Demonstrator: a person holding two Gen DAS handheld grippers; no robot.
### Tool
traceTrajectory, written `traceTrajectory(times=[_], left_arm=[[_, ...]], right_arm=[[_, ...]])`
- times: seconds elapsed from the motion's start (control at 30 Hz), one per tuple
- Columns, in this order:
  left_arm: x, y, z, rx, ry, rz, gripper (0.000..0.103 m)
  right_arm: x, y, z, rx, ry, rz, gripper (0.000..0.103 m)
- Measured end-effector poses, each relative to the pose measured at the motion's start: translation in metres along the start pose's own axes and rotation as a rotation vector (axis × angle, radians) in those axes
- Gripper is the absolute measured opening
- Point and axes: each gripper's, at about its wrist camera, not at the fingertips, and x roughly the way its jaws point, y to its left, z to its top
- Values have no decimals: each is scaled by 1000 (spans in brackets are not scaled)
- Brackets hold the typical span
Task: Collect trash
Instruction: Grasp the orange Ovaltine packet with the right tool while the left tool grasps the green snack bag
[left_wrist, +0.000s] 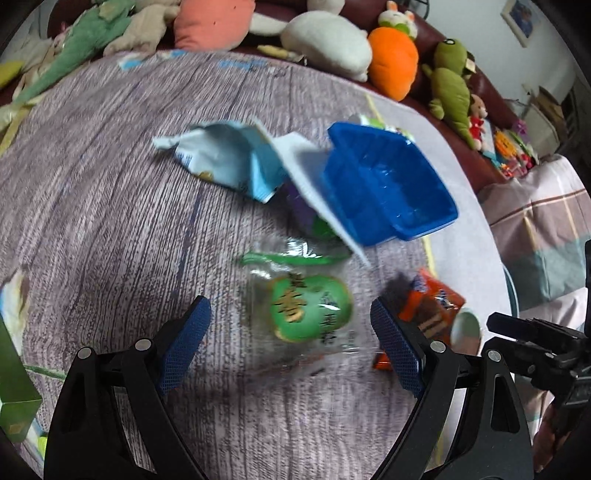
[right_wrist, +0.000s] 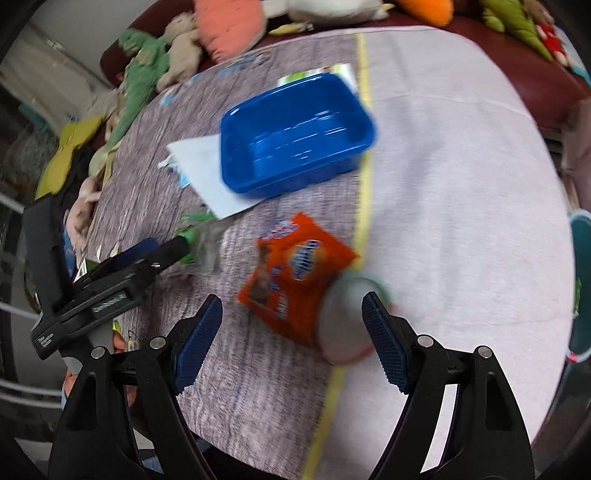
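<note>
My left gripper (left_wrist: 290, 339) hangs open over a clear wrapper with a green label (left_wrist: 308, 312), which lies on the cloth between the blue pads without touching them. An orange snack packet (left_wrist: 430, 308) and a pale round lid (left_wrist: 466, 328) lie just to the right. In the right wrist view my right gripper (right_wrist: 291, 338) stands open above that orange packet (right_wrist: 295, 271) and the lid (right_wrist: 345, 319). The left gripper (right_wrist: 173, 251) shows there at the left. An empty blue plastic bin (left_wrist: 388, 181) (right_wrist: 295, 133) sits farther back, with a white sheet (left_wrist: 314, 177) (right_wrist: 207, 170) and a light blue bag (left_wrist: 221, 158) beside it.
The round table carries a grey striped cloth (left_wrist: 110, 184) and a pale pink cloth (right_wrist: 461, 184). Plush toys, among them an orange carrot (left_wrist: 393, 62) and a green dinosaur (left_wrist: 452, 85), line a dark red sofa behind. A green box (left_wrist: 13, 373) lies at the left edge.
</note>
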Motion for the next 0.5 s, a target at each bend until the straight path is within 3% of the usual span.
traceTrajectory(times=[0.07, 0.2, 0.5], left_arm=[[6, 5, -1, -3, 12, -1, 89], [13, 16, -1, -18, 24, -38, 89], [8, 27, -1, -5, 28, -51, 89]], right_arm=[[9, 3, 2, 0, 11, 4, 74], [20, 11, 6, -11, 27, 5, 64], [51, 14, 17, -11, 70, -4, 63]])
